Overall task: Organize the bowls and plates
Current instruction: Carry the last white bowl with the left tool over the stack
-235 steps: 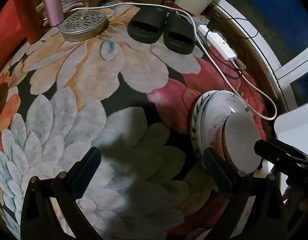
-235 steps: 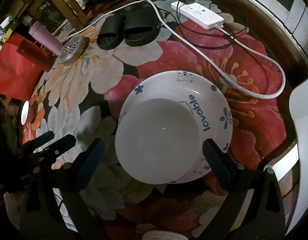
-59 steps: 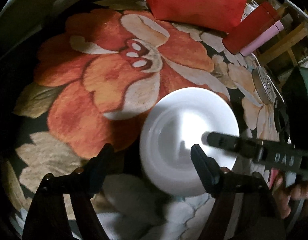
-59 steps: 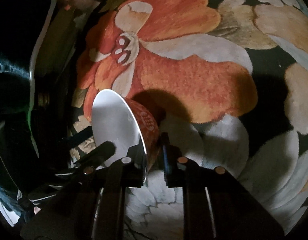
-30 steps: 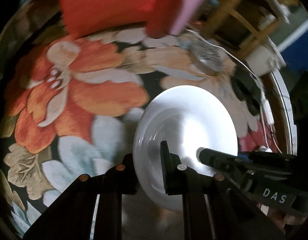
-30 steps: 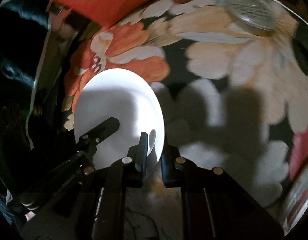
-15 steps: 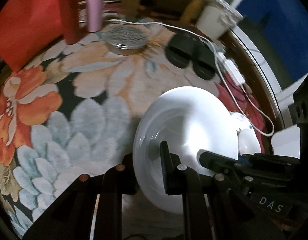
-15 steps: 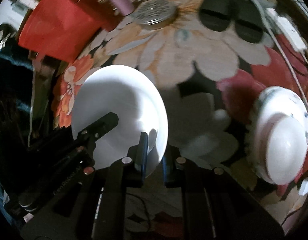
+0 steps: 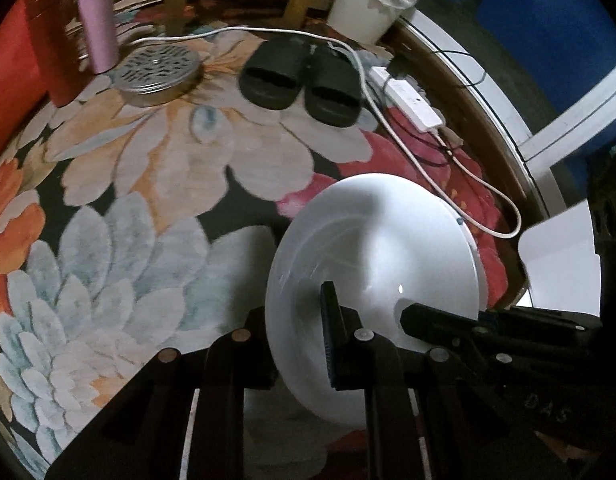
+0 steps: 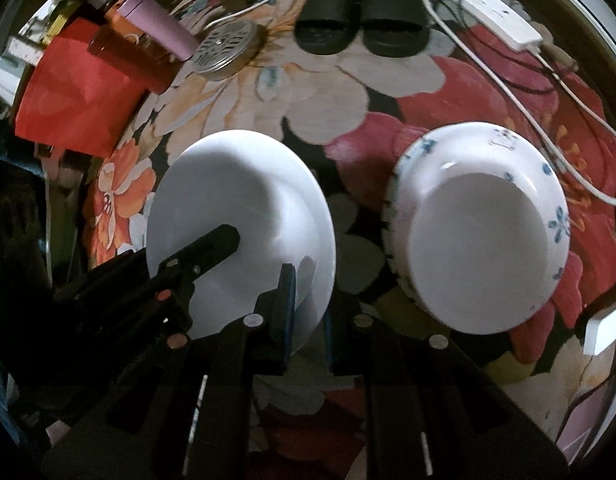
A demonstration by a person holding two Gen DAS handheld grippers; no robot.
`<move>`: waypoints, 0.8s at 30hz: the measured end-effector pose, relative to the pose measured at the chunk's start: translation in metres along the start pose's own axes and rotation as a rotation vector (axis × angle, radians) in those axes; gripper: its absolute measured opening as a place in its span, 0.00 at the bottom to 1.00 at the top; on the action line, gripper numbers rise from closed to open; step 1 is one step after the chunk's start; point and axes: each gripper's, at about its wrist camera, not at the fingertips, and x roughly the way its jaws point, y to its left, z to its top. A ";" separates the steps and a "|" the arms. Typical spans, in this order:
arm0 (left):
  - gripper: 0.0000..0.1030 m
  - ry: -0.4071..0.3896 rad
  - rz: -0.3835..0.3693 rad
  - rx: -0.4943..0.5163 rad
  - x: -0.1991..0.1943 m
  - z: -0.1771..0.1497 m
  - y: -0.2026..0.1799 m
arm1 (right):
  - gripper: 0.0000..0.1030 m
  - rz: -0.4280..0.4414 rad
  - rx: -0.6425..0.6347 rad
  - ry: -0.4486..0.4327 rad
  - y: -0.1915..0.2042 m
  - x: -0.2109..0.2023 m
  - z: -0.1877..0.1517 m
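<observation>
Both tongs are gripping one white plate [image 10: 244, 208] above the flowered rug [image 10: 319, 92]: the left tongs [image 9: 296, 344] are pinching its left edge, the right tongs [image 10: 309, 300] are clamping its right rim. Just right of the right tongs, the stacked bowls [image 10: 479, 228] are sitting on the rug, apart from the plate.

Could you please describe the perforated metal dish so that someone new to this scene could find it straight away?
Start from the big floral rug and look toward its far edge. There, left of the pair of black slippers and just right of the pink tumbler, sits the perforated metal dish. It alone is silver, round, low and covered in slots.
</observation>
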 end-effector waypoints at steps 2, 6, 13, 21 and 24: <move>0.15 -0.001 -0.008 0.012 0.002 0.003 -0.009 | 0.14 -0.004 0.015 -0.012 -0.009 -0.006 0.000; 0.15 -0.001 -0.032 0.032 0.007 0.009 -0.026 | 0.14 -0.018 0.039 -0.037 -0.024 -0.017 0.000; 0.15 0.017 -0.070 0.065 0.024 0.017 -0.058 | 0.14 -0.046 0.086 -0.070 -0.054 -0.031 0.000; 0.15 0.073 -0.096 0.094 0.053 0.010 -0.088 | 0.14 -0.094 0.145 -0.053 -0.088 -0.031 -0.009; 0.15 0.097 -0.106 0.103 0.064 0.008 -0.096 | 0.14 -0.103 0.173 -0.044 -0.101 -0.030 -0.012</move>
